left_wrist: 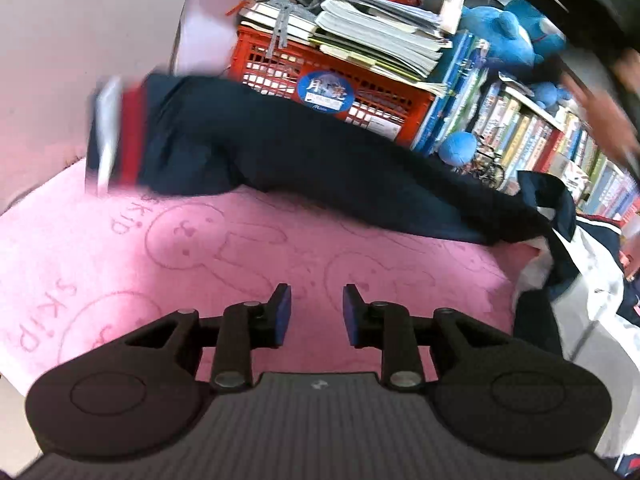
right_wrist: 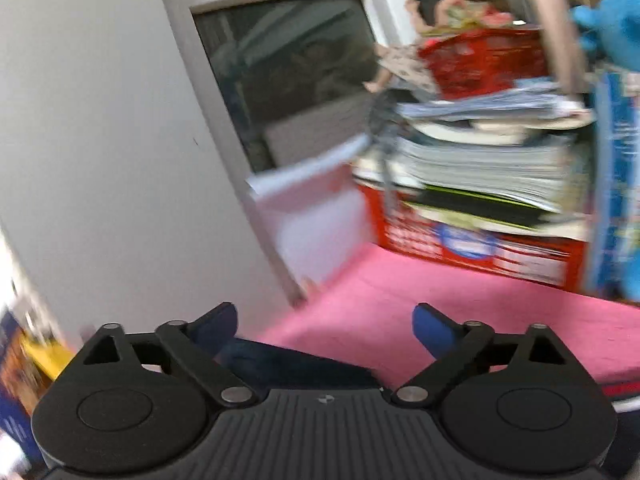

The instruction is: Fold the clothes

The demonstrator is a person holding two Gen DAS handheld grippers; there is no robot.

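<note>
A: The navy sleeve is blurred, its cuff smeared.

B: It lies lengthwise along the pink blanket's far edge, cuff leftward; both grippers' fingers are released, empty.

pink blanket, navy garment on it

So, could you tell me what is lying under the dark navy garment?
The navy garment lies on the pink blanket, printed with bunnies. Behind it stands a red crate. Whatever the blanket covers is hidden.
</note>
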